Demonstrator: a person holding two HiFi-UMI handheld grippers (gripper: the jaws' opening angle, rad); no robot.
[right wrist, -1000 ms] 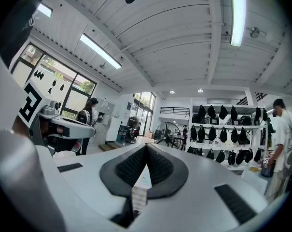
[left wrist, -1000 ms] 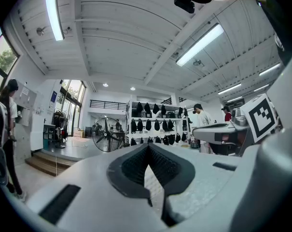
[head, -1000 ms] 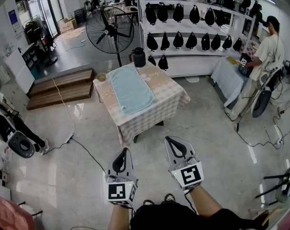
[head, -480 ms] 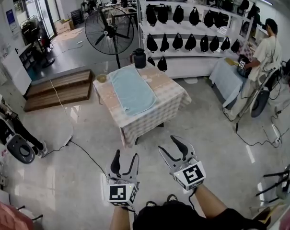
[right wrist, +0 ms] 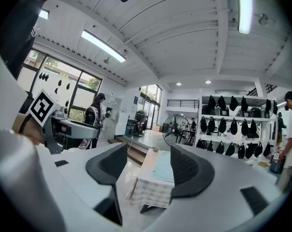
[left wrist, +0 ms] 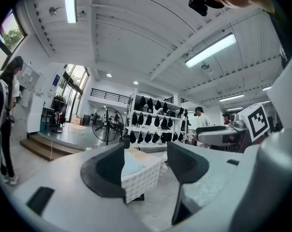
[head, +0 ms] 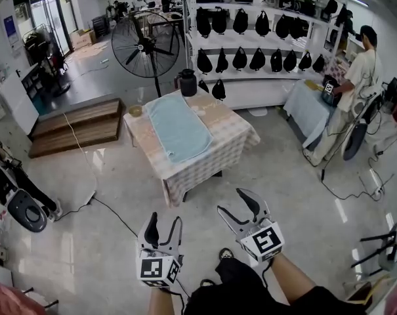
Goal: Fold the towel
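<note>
Left gripper [head: 164, 223] and right gripper [head: 229, 202] jaws just popped wide open, empty (both were shut a second ago). Blue towel [head: 178, 126] lies flat on the checkered tabletop [head: 228, 122] well ahead, open floor [head: 193, 207] between.

The towel [head: 178, 127] is soft, matt, pale-blue cloth. The tablecloth [head: 228, 135] under it is checked woven fabric. The floor [head: 80, 241] is smooth and glossy, reflecting light. The far-left steps [head: 77, 120] look like brown wood. The fan [head: 140, 43] has a thin dark wire guard.
</note>
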